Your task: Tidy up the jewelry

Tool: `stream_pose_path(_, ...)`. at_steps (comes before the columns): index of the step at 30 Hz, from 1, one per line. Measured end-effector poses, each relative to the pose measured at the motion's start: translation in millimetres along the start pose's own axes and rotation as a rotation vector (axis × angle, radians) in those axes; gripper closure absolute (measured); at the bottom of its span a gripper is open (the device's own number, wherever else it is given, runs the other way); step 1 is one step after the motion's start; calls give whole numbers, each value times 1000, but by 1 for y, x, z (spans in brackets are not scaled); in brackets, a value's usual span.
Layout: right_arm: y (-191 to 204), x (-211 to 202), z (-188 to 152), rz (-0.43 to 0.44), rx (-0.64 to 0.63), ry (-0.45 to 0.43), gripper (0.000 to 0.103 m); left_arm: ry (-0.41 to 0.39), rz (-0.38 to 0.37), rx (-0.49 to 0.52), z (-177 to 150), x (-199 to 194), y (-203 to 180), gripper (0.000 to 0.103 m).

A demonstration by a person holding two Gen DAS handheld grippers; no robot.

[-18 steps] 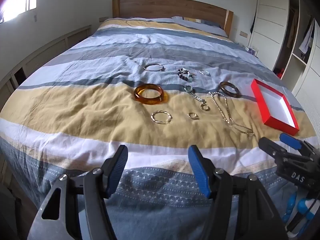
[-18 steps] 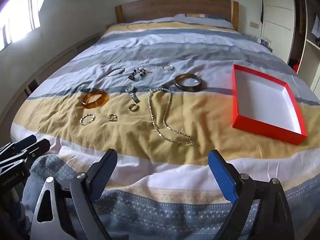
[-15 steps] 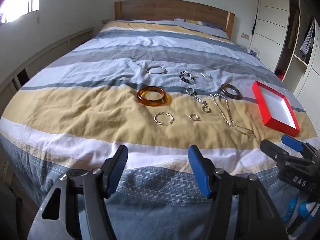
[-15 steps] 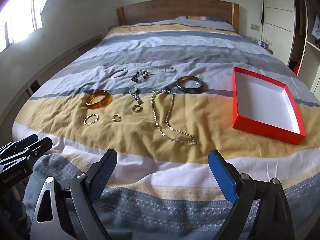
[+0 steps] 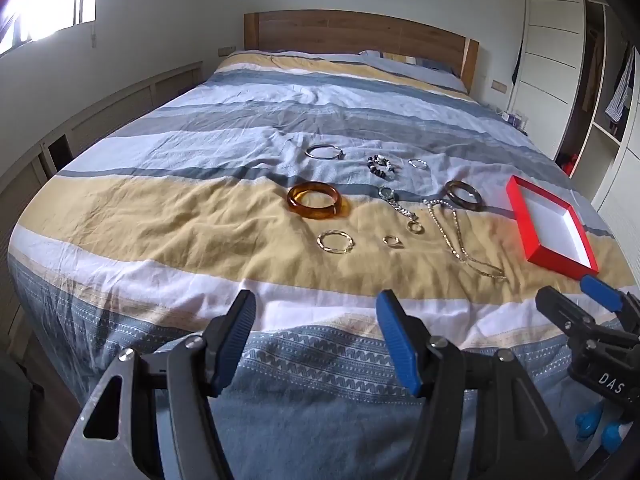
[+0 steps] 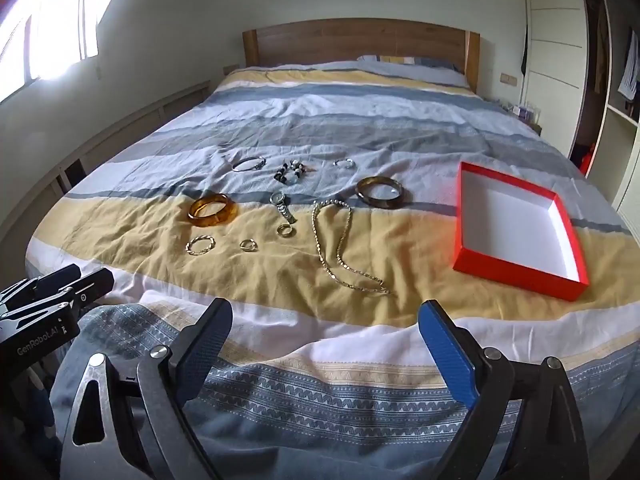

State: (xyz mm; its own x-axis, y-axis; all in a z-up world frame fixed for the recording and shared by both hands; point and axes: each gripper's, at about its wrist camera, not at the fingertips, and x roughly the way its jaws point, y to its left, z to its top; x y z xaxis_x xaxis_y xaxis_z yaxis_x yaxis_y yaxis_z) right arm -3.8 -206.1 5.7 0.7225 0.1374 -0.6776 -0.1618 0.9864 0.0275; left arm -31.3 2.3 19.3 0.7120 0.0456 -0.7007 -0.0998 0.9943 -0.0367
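Several jewelry pieces lie on the striped bed: an amber bangle (image 5: 317,201) (image 6: 213,209), a dark brown bangle (image 5: 464,195) (image 6: 379,197), a gold chain necklace (image 5: 460,240) (image 6: 344,248), a watch (image 6: 282,205), a twisted gold hoop (image 5: 335,241), small rings (image 6: 249,245) and a silver bangle (image 5: 324,152). An open red box (image 5: 549,229) (image 6: 516,229) with a white inside sits to their right. My left gripper (image 5: 316,334) and right gripper (image 6: 326,338) are both open and empty, hovering over the bed's foot, well short of the jewelry.
The wooden headboard (image 6: 356,40) and pillows are at the far end. A low ledge and window run along the left wall (image 5: 100,108). White wardrobes and open shelves (image 6: 560,60) stand at the right. The bed's foot edge drops away below the grippers.
Both grippers have drawn back and tilted up slightly, so the jewelry and box sit a little lower and farther in view. Nothing on the bed has moved.
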Motion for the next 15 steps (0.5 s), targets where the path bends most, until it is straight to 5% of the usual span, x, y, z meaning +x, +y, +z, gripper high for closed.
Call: stream_pose_path(15, -7, -23, -2, -38, 14, -45, 0, -29, -8, 14, -4, -15, -9, 42)
